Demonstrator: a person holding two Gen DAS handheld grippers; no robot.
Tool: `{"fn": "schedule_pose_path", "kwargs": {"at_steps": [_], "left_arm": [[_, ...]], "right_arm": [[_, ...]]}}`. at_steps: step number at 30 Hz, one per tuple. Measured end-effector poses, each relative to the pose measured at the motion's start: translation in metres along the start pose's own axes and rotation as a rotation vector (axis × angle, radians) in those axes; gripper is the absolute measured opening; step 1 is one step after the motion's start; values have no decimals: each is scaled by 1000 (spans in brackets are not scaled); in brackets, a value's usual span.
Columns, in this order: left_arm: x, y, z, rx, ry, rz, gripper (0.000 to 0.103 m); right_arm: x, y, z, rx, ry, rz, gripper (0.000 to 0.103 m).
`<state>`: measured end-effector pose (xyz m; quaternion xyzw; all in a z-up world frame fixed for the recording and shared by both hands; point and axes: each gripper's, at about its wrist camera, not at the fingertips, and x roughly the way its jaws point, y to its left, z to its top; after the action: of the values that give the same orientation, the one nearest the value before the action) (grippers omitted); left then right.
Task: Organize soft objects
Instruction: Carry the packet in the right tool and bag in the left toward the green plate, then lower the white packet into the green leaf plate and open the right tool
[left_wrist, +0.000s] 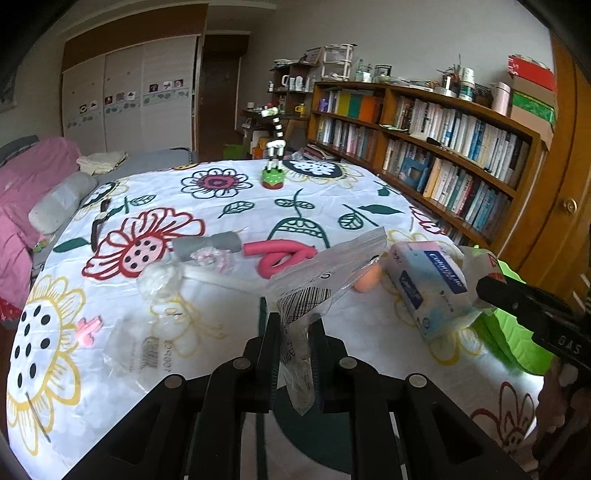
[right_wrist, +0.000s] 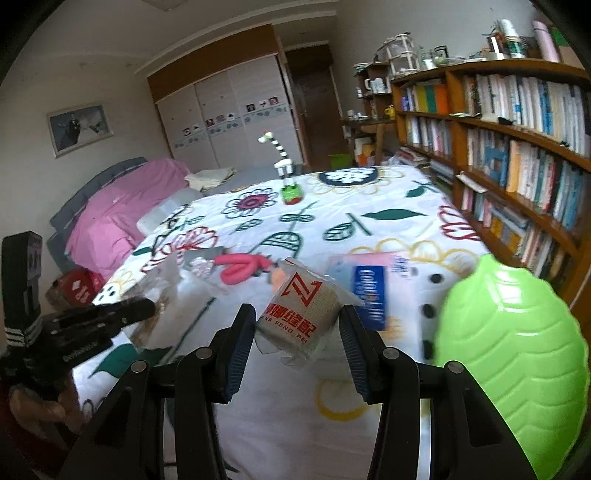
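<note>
Left jaws (left_wrist: 293, 334): I've got them clamped on the neck of a clear plastic bag (left_wrist: 325, 273); the bag rises from my grip and fans out up and to the right, barcode facing me.
Flowered bedspread (left_wrist: 207, 332): everything lies on it, spread across the bed.
Far left of the pile: a crumpled clear wrapper with white stuffing (left_wrist: 159, 280), with a flat empty bag (left_wrist: 136, 354) nearer to me.
Middle: a grey roll (left_wrist: 207, 243), a pink-white frilly bit (left_wrist: 214, 258) touching it, then a coiled pink foam tube (left_wrist: 280, 256).
Behind my bag: a peach-coloured ball (left_wrist: 367, 280), partly hidden.
Right of that: a tissue pack (left_wrist: 430, 284) with a blue label, tilted.
Right jaws (right_wrist: 297, 325): wide apart, either side of a packet with a red Z logo (right_wrist: 303, 314); I can't tell if they touch it.
Far right: a green leaf-shaped tray (right_wrist: 513, 350), just beside my right finger.
Back of the bed: a striped giraffe toy (left_wrist: 274, 155), upright.
</note>
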<state>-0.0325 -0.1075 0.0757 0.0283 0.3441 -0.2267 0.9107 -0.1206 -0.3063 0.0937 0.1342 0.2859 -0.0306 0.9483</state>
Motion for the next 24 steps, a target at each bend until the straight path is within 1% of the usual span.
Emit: {"fn": "schedule_pose_path", "kwargs": {"at_steps": [4,15,19,24], "left_arm": [[2,-12,4,24,-4,-19,15],[9,-59,16,115,-6,-83,15],[12,-78,20,153,-3,-106,15],[14,-96,24,186,-3,-127,15]], "right_arm": [[-10,-22,-4,15,-1,-62,48],[-44,-98,-28,120,14,-246,48],[-52,-117,-34,145,17,-280,48],[-53,-132,-40,167,34,-302,48]]}}
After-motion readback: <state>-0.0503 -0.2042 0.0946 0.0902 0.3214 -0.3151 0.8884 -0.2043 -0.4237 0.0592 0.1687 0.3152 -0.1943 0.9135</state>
